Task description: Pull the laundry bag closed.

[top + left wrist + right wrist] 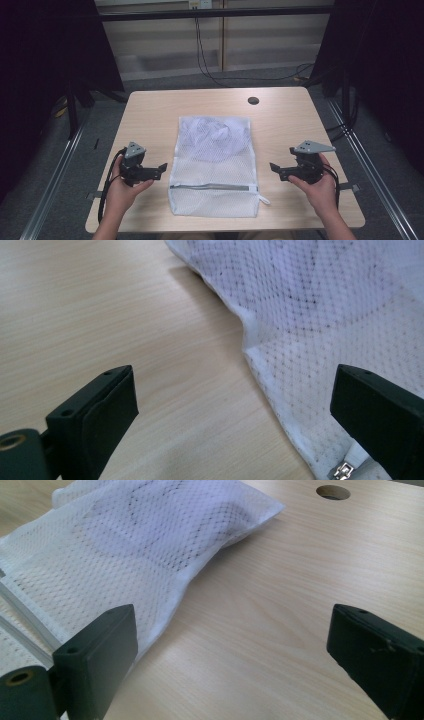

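Note:
A white mesh laundry bag [214,165] lies flat in the middle of the wooden table [150,115], with a zipper [215,187] running across near its front end and something bunched inside its far half. My left gripper [161,170] hovers just left of the bag, open and empty; in the left gripper view the bag's edge [260,365] runs between the jaws and the zipper pull [342,471] sits by the right jaw. My right gripper [276,170] is held right of the bag, open and empty, with the bag [125,545] at its left.
A round dark hole [253,100] sits near the table's far edge, also seen in the right gripper view as the hole [333,492]. Black curtains flank both sides. Cables [210,70] trail on the floor behind the table, and metal rails [370,165] run along it.

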`<state>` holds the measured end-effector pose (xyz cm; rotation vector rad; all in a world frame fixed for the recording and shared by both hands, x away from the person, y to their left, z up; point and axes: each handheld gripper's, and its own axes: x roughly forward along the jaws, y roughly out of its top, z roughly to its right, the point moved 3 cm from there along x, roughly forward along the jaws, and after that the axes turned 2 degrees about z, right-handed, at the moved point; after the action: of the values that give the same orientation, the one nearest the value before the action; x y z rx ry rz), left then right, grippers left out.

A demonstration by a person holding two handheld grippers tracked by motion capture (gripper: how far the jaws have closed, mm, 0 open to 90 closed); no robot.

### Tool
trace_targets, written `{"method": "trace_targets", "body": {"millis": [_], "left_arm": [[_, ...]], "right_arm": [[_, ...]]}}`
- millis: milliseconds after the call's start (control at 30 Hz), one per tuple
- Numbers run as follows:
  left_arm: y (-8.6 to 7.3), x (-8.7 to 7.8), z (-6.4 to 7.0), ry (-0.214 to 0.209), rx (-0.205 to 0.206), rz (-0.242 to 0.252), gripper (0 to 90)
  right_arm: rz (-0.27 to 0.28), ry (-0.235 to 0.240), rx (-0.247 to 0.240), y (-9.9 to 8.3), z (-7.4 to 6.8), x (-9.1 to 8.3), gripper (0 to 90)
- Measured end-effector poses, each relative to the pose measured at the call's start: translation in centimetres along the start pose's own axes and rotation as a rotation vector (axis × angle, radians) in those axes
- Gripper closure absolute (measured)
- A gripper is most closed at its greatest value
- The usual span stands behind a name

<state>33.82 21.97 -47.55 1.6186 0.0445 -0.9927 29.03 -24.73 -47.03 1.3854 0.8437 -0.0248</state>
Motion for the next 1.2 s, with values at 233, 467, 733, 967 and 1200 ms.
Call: {"method": "trace_targets", "body": {"millis": [233, 467, 733, 967, 1200], "left_arm": [[0.1, 0.2, 0.3, -0.034, -0.047, 0.0, 4.8], [0.1, 0.1, 0.6, -0.065, -0.066, -0.013, 4.8], [0.0, -0.2, 0.7, -0.078, -0.054, -0.006, 4.1], [-0.1, -0.6, 0.4, -0.076, -0.054, 0.002, 4.1], [-0.2, -1.0, 0.0, -0.073, -0.062, 0.01, 4.1]], "right_arm": [[-0.019, 0.016, -0.033, 0.4, -1.0, 0.4, 5.7], [-0.012, 0.057, -0.033, 0.9, -2.1, 0.8, 6.0], [-0.02, 0.097, -0.072, 1.6, -4.1, 1.8, 6.0], [-0.023, 0.125, -0.116, 2.3, -6.1, 2.5, 6.2], [-0.056, 0.148, -0.15, 2.2, -7.7, 3.5, 6.5]]}}
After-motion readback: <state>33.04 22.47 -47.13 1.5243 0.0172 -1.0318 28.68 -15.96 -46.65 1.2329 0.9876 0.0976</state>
